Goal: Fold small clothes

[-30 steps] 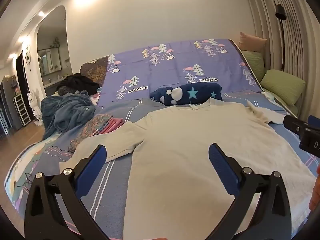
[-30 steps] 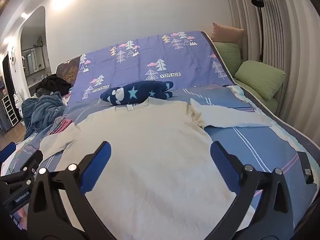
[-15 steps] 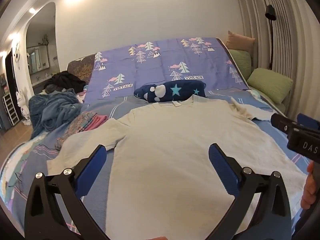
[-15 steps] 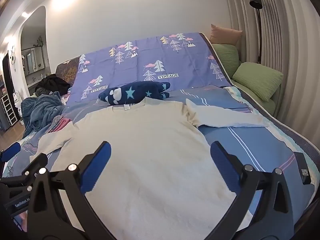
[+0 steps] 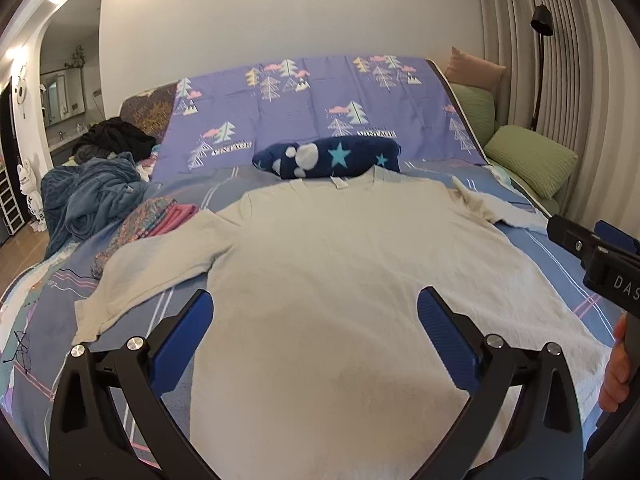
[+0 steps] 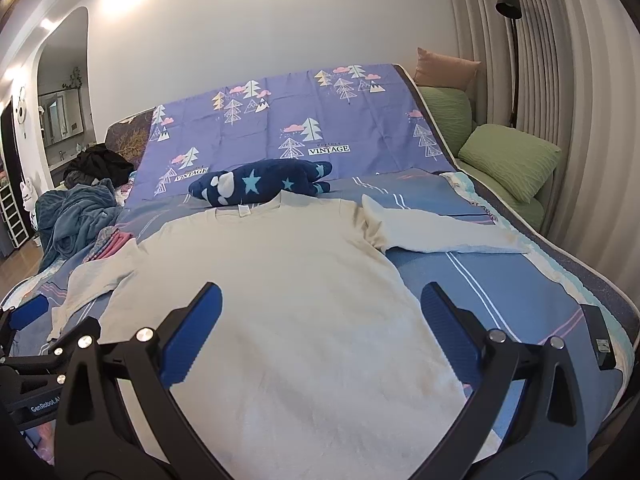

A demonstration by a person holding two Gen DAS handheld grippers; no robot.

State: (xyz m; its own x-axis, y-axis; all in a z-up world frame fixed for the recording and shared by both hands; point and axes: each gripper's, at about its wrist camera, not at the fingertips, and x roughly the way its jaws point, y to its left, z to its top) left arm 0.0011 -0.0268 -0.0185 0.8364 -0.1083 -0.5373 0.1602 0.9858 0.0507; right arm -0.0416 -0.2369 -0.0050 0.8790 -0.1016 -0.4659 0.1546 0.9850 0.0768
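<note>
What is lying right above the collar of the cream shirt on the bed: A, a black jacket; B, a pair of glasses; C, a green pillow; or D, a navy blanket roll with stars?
D: the navy blanket roll with stars lies at the collar of the cream shirt, which is spread flat on the bed.

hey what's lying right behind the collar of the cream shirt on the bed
A rolled navy star blanket lies just behind the cream shirt collar, against the raised purple tree-print sheet. What its near edge rests on is hidden by the collar.
</note>
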